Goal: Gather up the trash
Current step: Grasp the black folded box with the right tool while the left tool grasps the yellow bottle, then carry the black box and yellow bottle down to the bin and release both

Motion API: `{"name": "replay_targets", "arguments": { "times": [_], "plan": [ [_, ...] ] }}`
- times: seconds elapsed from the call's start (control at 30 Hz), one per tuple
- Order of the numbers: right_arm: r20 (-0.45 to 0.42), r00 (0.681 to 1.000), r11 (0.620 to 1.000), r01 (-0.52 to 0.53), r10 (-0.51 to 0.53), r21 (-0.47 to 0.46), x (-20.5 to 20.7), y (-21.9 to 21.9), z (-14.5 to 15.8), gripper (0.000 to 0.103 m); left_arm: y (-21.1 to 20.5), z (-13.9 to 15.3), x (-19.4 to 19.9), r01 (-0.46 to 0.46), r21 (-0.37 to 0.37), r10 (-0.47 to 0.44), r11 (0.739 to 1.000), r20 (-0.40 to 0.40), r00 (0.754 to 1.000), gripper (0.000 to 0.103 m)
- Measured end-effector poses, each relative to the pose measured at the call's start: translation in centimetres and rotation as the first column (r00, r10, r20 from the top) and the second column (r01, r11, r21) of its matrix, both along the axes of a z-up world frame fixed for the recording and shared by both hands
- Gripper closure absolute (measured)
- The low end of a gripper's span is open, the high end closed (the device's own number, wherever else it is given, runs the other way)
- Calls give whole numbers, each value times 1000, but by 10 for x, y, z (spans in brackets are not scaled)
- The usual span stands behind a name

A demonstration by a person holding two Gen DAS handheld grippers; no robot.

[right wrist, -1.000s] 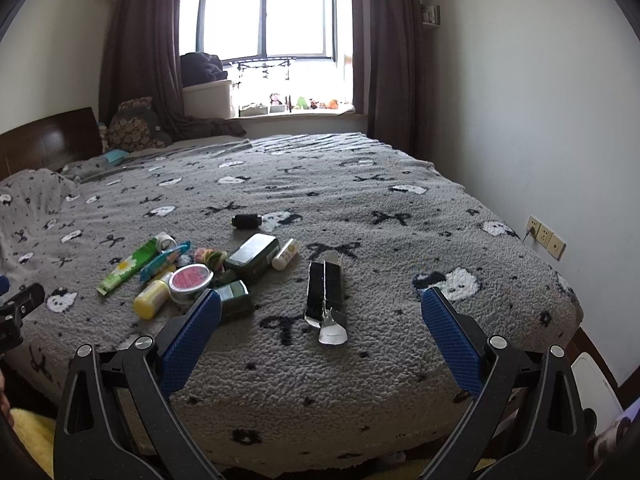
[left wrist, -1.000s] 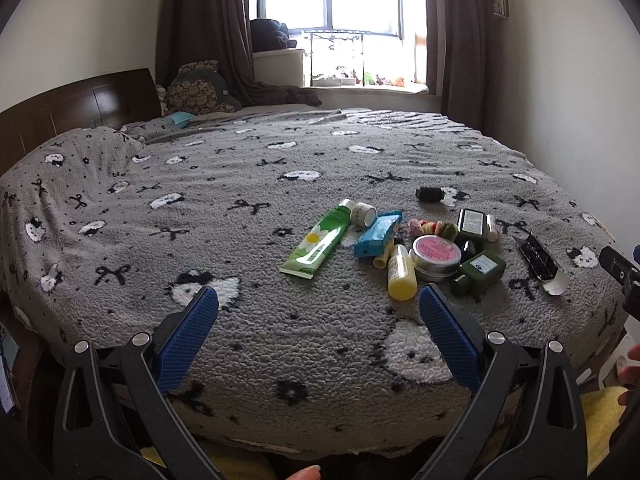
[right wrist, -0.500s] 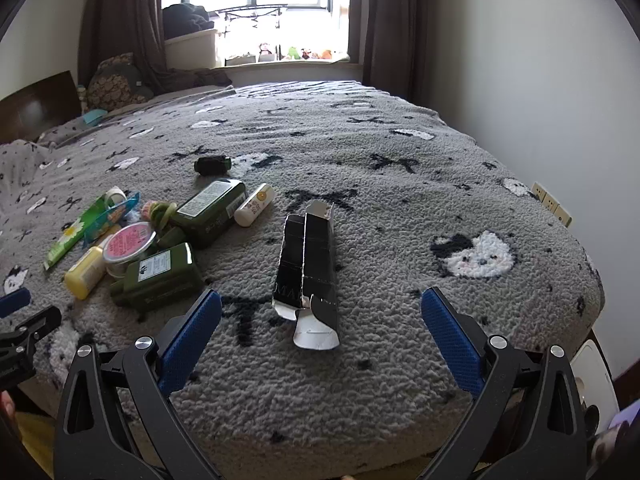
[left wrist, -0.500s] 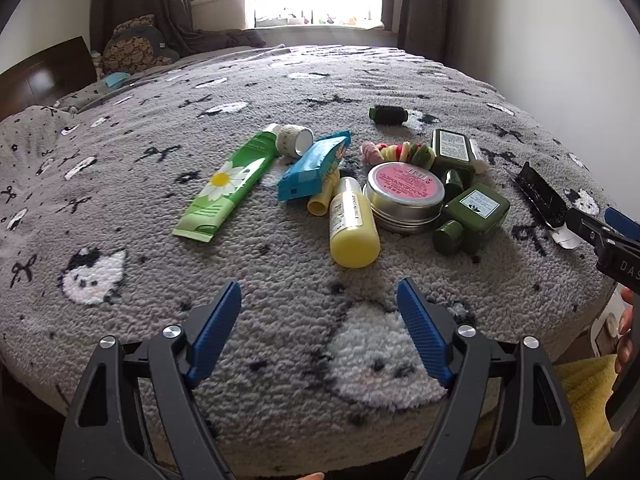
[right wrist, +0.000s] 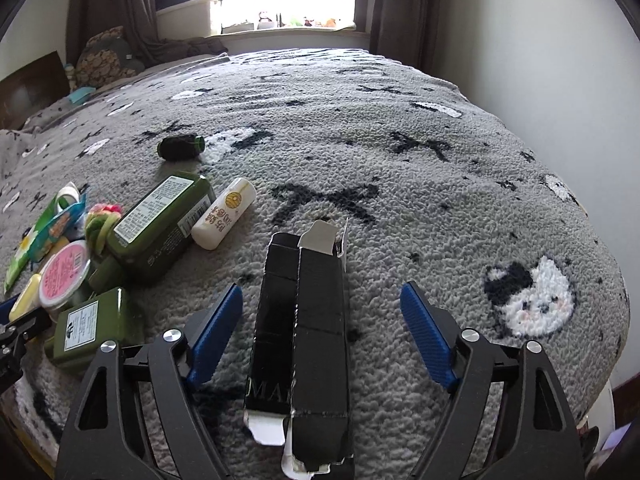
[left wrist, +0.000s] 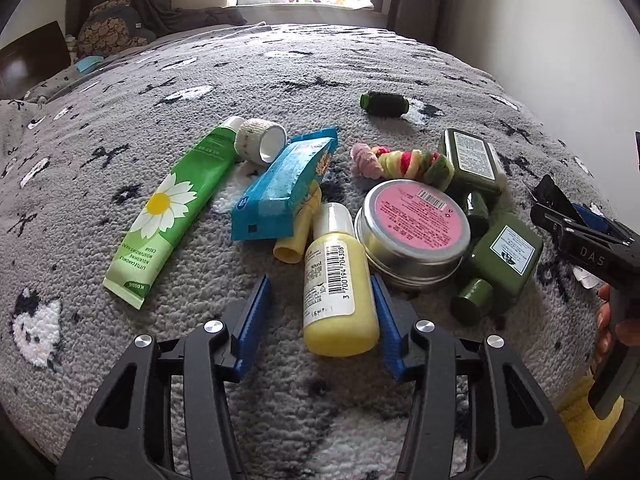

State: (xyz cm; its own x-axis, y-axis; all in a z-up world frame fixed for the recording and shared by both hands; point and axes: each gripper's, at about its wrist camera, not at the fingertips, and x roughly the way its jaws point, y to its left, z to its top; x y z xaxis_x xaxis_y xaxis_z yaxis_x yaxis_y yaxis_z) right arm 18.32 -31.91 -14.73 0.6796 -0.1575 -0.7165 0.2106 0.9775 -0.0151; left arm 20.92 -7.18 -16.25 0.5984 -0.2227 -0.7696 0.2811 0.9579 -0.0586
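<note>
A yellow bottle (left wrist: 340, 284) with a white cap lies on the grey bed blanket (left wrist: 280, 76). My left gripper (left wrist: 320, 312) is open with its blue pads either side of the bottle's base; the right pad looks close to it. A flattened black carton (right wrist: 304, 332) lies lengthwise between the open pads of my right gripper (right wrist: 322, 320), not touching them. The right gripper also shows in the left wrist view (left wrist: 588, 240). The yellow bottle shows at the left edge of the right wrist view (right wrist: 24, 296).
Around the bottle lie a green daisy tube (left wrist: 172, 208), blue packet (left wrist: 288, 192), tape roll (left wrist: 260, 142), pink-lidded tin (left wrist: 416, 232), green bottles (left wrist: 500, 264), hair ties (left wrist: 400, 162), a dark spool (left wrist: 384, 104) and a white tube (right wrist: 224, 214). The bed edge is just below both grippers.
Both grippers moved forward and down toward the bed. The left one narrowed around the yellow bottle; the right one now straddles the black carton.
</note>
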Motion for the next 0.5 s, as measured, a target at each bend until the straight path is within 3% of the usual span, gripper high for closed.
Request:
{"name": "replay_targets", "arguments": {
  "times": [0.17, 0.5],
  "plan": [
    [-13, 999, 999, -32, 33, 41, 4, -3, -4, 59, -3, -1, 4, 23, -2, -23, 1000, -14, 1000, 73],
    [-24, 999, 997, -47, 49, 62, -35, 4, -1, 59, 5, 2, -36, 30, -11, -30, 999, -9, 999, 74]
  ]
}}
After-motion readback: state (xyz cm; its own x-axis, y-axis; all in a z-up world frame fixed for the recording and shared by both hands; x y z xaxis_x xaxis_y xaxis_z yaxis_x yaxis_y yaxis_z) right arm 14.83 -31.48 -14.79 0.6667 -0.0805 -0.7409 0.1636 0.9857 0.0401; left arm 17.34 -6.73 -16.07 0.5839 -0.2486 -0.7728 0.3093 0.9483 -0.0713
